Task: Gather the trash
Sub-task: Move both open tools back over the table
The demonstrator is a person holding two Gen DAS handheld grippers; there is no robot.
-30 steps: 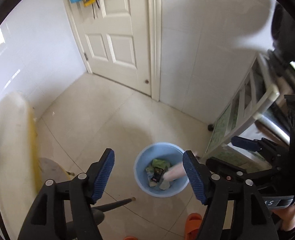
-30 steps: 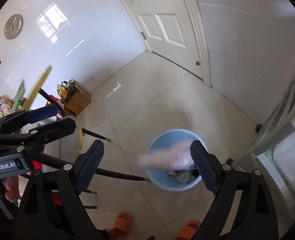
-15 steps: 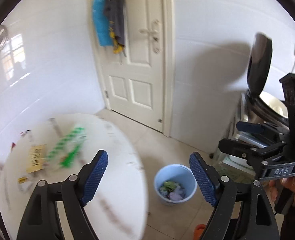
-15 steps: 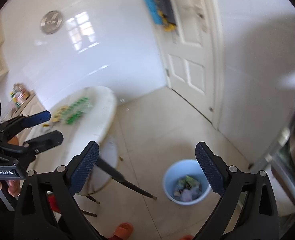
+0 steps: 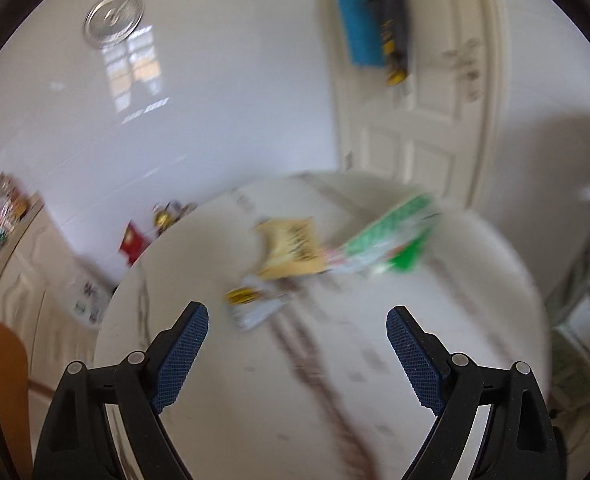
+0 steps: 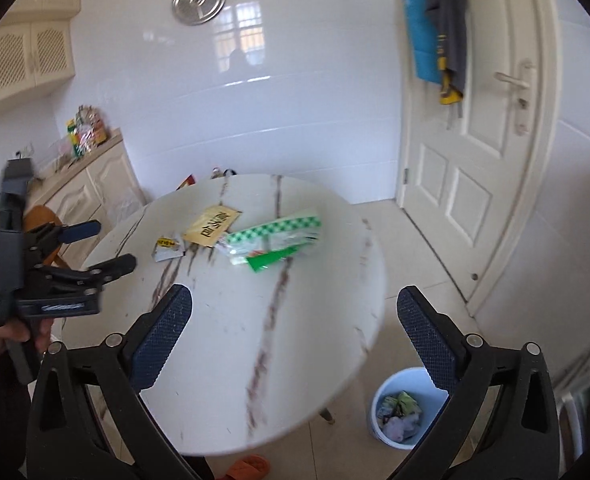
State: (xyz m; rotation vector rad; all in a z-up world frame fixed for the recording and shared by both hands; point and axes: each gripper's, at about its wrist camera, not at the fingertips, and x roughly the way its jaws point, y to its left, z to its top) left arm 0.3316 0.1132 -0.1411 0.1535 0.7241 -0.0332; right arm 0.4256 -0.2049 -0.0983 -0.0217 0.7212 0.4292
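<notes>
My left gripper (image 5: 297, 346): jaws opening, nothing between.
My right gripper (image 6: 295, 334): jaws spread wide, empty.
Wrappers (image 6: 273, 240): centre frame, on marble table (image 6: 231, 360).
Blue bin (image 6: 379, 408): lower right.

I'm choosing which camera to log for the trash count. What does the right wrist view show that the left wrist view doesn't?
Only the right wrist view: the blue bin on the floor with trash inside, and the left gripper seen from the side, jaws opening and empty.
Only the left wrist view: nothing task-related; it is blurred.
Both: the round table, the yellow packet, green-white wrapper and small packet. The right gripper is open and empty.
</notes>
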